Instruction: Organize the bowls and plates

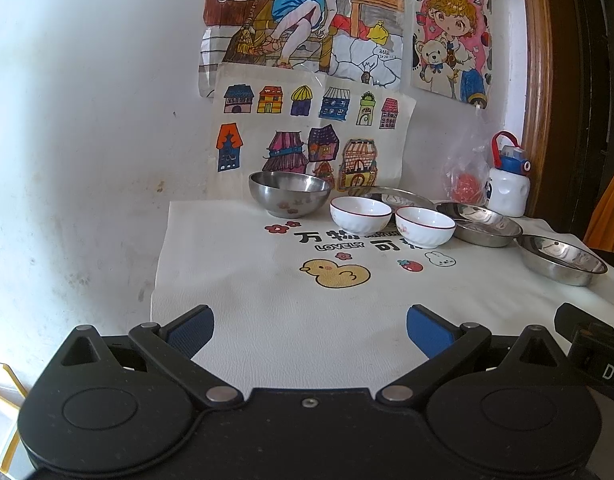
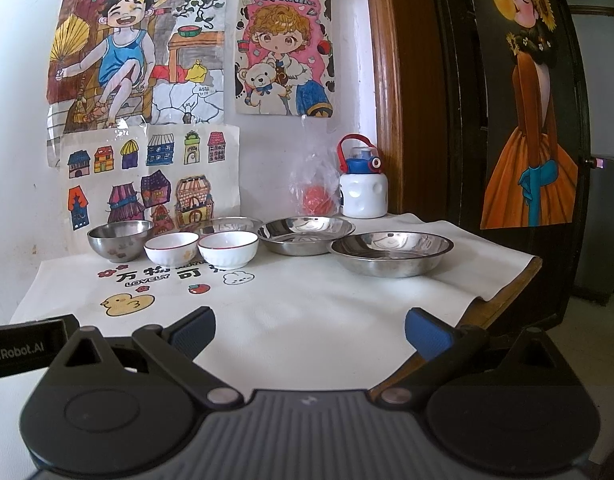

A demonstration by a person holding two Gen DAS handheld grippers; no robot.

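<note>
A steel bowl [image 1: 289, 193] [image 2: 120, 239] stands at the back left of the white tablecloth [image 1: 267, 320] [image 2: 307, 320]. To its right sit two white bowls with red rims [image 1: 361, 215] [image 2: 171, 249], [image 1: 425, 226] [image 2: 228, 249]. Three steel plates lie further right: one behind the white bowls [image 1: 399, 196] [image 2: 231, 225], a middle one [image 1: 479, 223] [image 2: 305, 235], and one nearest the right edge [image 1: 561, 259] [image 2: 391, 252]. My left gripper [image 1: 310, 330] and right gripper [image 2: 310, 330] both hover open over the cloth's near part, holding nothing.
A white bottle with a red handle [image 1: 509, 178] [image 2: 363, 182] and a plastic bag with something red [image 1: 465, 176] [image 2: 317, 188] stand at the back right. Drawings cover the wall [image 1: 87, 120]. A wooden door frame [image 2: 391, 100] borders the table's right side.
</note>
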